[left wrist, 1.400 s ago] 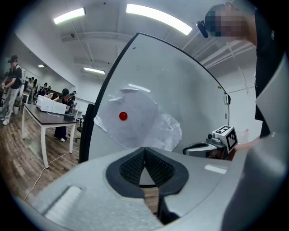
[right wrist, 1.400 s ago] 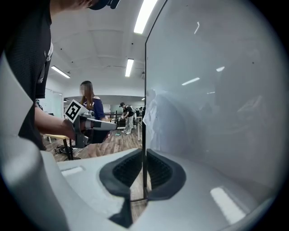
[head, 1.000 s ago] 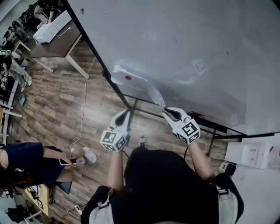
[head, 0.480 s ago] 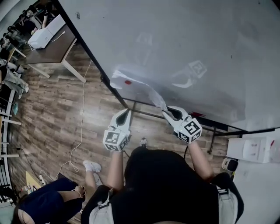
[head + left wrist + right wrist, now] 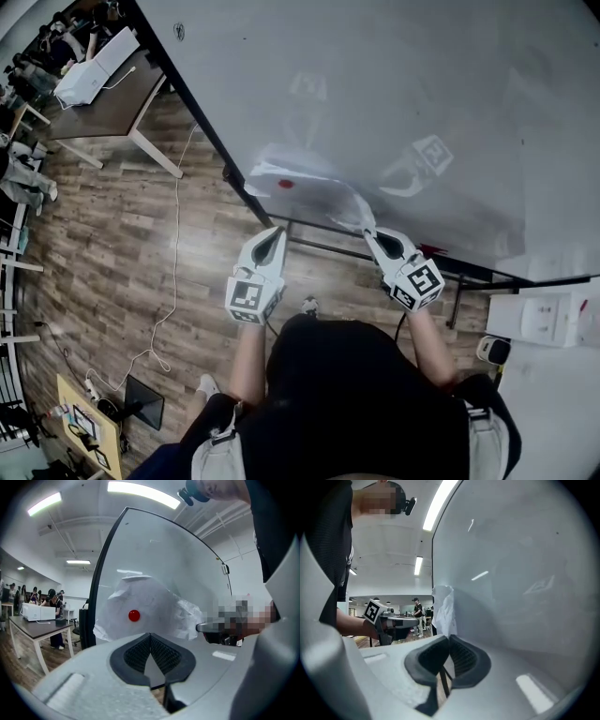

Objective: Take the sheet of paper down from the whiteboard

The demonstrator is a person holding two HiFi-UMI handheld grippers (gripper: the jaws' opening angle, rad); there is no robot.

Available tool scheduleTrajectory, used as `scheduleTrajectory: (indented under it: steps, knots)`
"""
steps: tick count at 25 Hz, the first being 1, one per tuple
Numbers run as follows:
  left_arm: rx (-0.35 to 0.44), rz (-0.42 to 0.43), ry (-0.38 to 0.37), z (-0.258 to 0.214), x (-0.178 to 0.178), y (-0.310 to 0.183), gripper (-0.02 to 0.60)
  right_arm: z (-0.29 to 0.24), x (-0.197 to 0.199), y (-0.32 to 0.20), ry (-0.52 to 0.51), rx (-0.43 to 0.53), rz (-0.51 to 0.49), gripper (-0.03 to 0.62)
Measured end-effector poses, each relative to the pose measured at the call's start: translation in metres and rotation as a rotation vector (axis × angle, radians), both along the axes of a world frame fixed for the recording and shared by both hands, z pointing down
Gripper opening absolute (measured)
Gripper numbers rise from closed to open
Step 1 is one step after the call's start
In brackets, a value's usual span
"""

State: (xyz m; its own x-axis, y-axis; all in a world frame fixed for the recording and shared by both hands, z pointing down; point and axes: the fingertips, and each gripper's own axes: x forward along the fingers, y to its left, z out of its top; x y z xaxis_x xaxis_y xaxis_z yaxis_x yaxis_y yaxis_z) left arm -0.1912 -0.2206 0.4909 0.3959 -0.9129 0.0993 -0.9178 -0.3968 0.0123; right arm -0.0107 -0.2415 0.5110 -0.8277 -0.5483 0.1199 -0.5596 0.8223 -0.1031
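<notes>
A crumpled white sheet of paper hangs on the whiteboard under a round red magnet. My right gripper is shut on the sheet's lower right corner, and the paper rises straight out of its closed tips. My left gripper is shut and holds nothing, just below the sheet's lower left edge. In the left gripper view its closed tips point at the paper and the magnet, with the right gripper off to the right.
A brown table with a white box stands at the upper left, where people sit. A thin cable runs over the wooden floor. The whiteboard's dark frame bar passes under the grippers. A white unit sits at the right.
Both grippers moved slightly right and up toward the board. The sheet's lower part now bulges away from the whiteboard. The person in dark blue at the lower left has left the view.
</notes>
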Motion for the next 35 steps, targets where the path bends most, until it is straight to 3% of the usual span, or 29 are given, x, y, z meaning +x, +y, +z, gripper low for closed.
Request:
scheduleTrajectory:
  steps: [11, 17, 25, 30, 35]
  knots:
    - [0.109, 0.007, 0.016, -0.013, -0.014, -0.043, 0.018, 0.005, 0.001, -0.014, 0.010, 0.013, 0.128, 0.005]
    - [0.116, -0.089, -0.028, -0.019, -0.017, -0.065, 0.106, 0.003, 0.004, -0.017, 0.013, 0.027, 0.184, 0.005]
    - [0.163, -0.129, -0.075, -0.029, -0.010, -0.076, 0.160, 0.003, 0.003, -0.015, 0.028, 0.026, 0.210, 0.005]
    - [0.220, -0.167, -0.056, -0.039, -0.007, -0.077, 0.163, 0.003, 0.003, -0.015, 0.038, 0.022, 0.214, 0.005]
    - [0.223, -0.170, -0.057, -0.038, -0.005, -0.080, 0.163, 0.003, 0.005, -0.017, 0.040, 0.023, 0.210, 0.005]
